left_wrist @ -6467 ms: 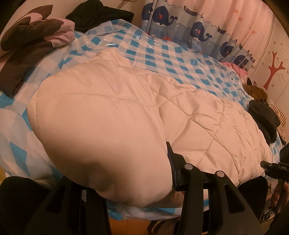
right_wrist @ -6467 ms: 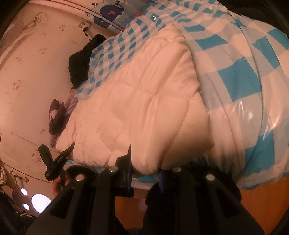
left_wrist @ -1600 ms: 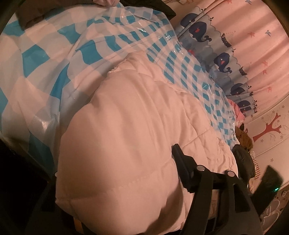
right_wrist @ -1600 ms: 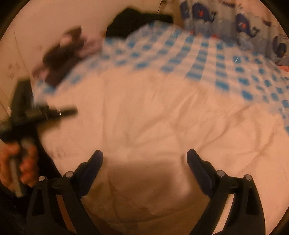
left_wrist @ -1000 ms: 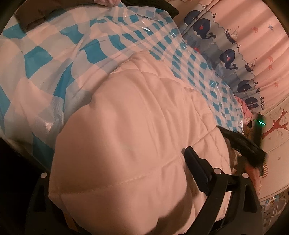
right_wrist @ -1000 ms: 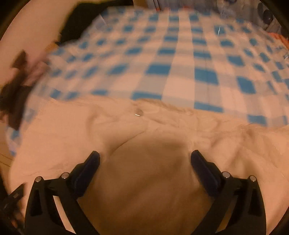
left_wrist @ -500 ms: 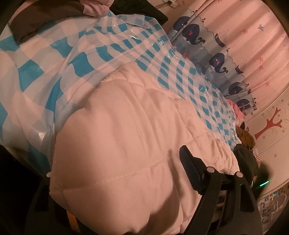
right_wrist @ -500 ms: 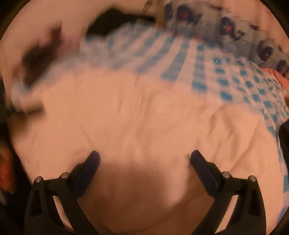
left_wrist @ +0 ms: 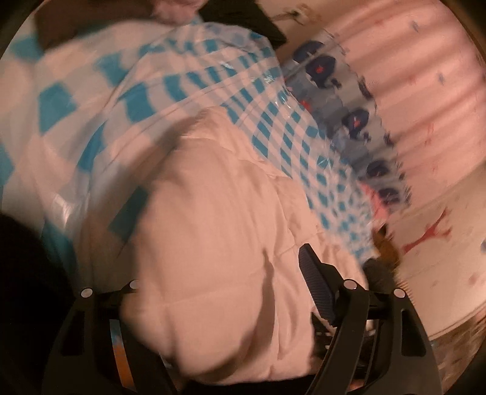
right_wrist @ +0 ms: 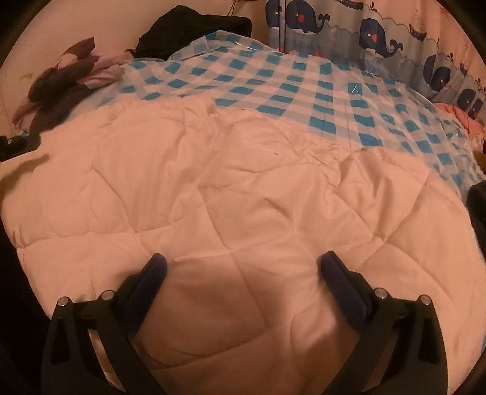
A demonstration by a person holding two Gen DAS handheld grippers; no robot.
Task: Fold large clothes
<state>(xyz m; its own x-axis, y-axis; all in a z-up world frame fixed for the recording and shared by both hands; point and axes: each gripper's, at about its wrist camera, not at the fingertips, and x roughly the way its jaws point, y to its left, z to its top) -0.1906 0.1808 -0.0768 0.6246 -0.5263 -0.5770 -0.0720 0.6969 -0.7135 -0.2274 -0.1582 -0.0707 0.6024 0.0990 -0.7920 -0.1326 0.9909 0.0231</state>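
**One quilt, two hand-held grippers**

Spread flat on checked cloth (right_wrist: 303,79), one white quilt (right_wrist: 243,197). Directly under right hand-held gripper (right_wrist: 243,273), jaws wide apart, nothing pinched, pads hovering over quilt's near panel. In left view, quilt's bunched corner (left_wrist: 212,243) bulging between fingers of left hand-held gripper (left_wrist: 218,282); jaws closing around that thick fold, grip not clearly shown. Beyond: one whale curtain (right_wrist: 379,36), two clothes heaps at far-left corner, one dark (right_wrist: 194,27), one brown-pink (right_wrist: 66,82).
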